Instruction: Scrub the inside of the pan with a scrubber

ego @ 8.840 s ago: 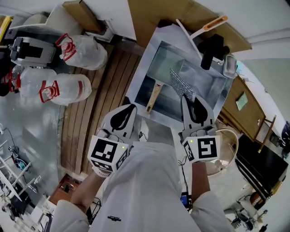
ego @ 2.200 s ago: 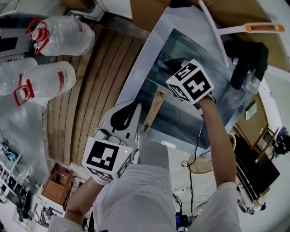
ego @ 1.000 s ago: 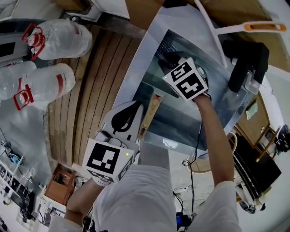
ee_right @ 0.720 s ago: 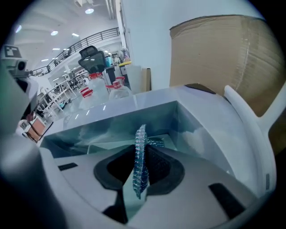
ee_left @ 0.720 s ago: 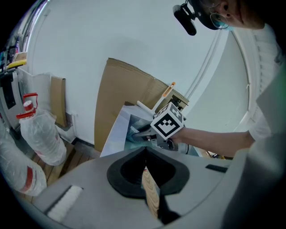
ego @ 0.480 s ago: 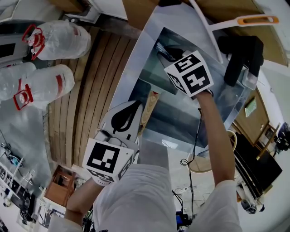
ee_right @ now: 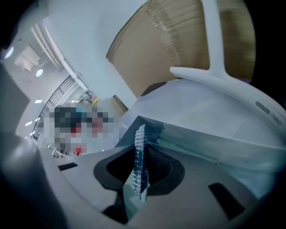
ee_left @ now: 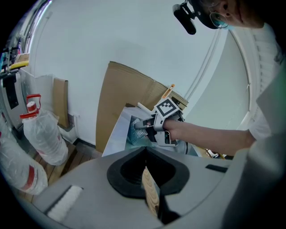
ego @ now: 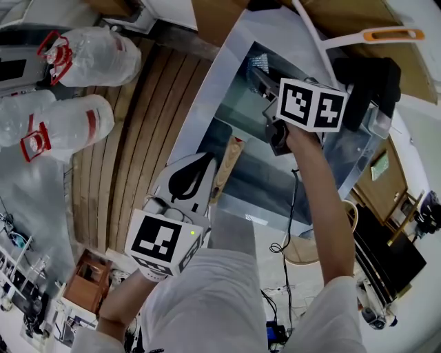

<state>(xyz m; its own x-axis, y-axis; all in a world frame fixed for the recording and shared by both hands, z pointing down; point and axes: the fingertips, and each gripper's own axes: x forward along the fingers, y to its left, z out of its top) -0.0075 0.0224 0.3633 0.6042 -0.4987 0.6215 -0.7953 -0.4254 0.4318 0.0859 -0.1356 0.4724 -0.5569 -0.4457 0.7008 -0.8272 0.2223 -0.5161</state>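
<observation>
My left gripper [ego: 205, 161] is at the near rim of the steel sink [ego: 207, 96], shut on the pan's wooden handle [ego: 228, 163]. The left gripper view shows that handle [ee_left: 151, 197] clamped between the jaws. I cannot tell the pan's body apart from the sink's steel, and my right forearm covers part of it. My right gripper [ego: 266, 81] is over the sink's far part, shut on a silvery mesh scrubber [ego: 257, 62]. In the right gripper view the scrubber [ee_right: 140, 134] stands on edge between the jaws, past the tips.
A black faucet [ego: 368, 83] rises at the sink's far right, with a white tool with an orange handle [ego: 375, 36] behind it. Cardboard [ego: 220, 14] leans against the wall. Two large plastic bottles [ego: 65, 127] lie on the wooden slat floor [ego: 138, 138] to the left.
My right gripper with the scrubber has swung right and turned, so its marker cube now faces differently. The left gripper has kept its hold on the handle without moving.
</observation>
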